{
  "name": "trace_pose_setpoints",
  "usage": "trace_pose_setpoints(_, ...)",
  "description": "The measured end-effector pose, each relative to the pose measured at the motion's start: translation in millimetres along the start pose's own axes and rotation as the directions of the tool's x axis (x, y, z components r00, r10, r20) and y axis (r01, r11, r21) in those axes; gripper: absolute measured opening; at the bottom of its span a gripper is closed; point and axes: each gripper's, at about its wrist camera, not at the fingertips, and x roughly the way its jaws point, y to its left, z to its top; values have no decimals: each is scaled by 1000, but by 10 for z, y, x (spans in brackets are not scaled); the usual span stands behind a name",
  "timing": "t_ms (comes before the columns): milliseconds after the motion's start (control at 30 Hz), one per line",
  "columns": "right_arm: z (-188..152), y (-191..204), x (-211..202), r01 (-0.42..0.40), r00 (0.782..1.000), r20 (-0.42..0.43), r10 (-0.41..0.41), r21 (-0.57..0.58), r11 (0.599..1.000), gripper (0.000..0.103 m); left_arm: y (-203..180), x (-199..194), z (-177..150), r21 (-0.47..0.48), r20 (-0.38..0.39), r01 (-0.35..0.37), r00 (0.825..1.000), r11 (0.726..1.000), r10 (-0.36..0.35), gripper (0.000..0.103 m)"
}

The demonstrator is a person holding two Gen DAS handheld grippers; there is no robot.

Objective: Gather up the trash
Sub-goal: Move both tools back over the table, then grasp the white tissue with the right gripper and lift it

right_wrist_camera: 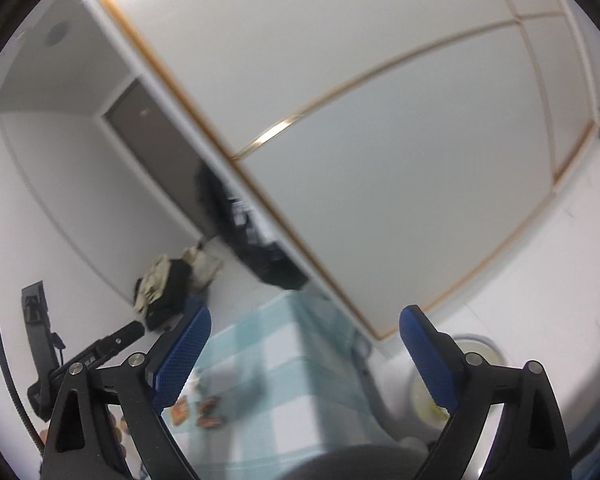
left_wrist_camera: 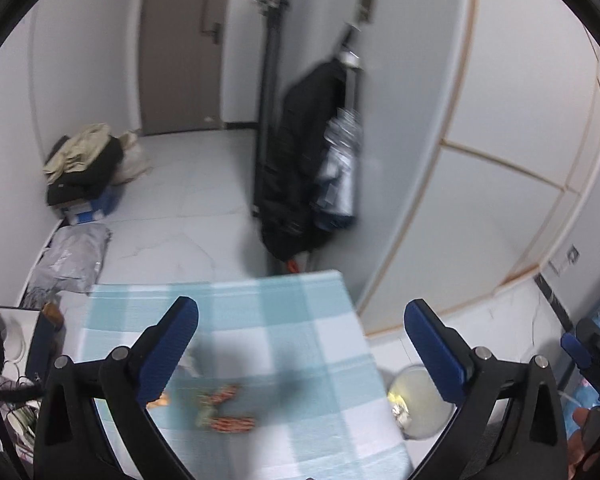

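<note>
Tabletop with a blue and white checked cloth is the biggest thing here, and its right edge drops off to the floor. Beside that edge, low on the floor, stands a round bin with a pale bag in it. Small bits of trash, orange and crumpled, lie on the cloth near the left side, well apart from the bin.

Both tools hang above the cloth. The left gripper has its jaws wide open and holds nothing. The right gripper is wide open and empty too.

I think picking up comes first. Best to come straight down over one wrapper, squeeze gently, then carry it right, past the edge, to the bin. Nothing stands in the way there.
</note>
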Motion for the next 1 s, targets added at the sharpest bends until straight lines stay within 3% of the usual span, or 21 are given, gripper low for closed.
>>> trace_pose_setpoints(400,-353,1142,563,-111,992,-81,98,-183,977,101,825,-164,-58,-124,70,-80,994,989,89,101)
trace_pose_setpoints(667,-786,1695,1088,-143,977,-192,89,-288,947,101,1331,-58,-258,-208,25,-123,991,970,131,101)
trace_pose_setpoints(900,-1170,1950,1422,-166,957,-281,67,-345,924,101,1675,3,-418,-232,-22,-152,988,961,151,101)
trace_pose_setpoints(1000,-1300,2031,1598,-166,947,-319,37,-384,908,101,1885,26,-550,-298,-41,-166,986,940,161,101)
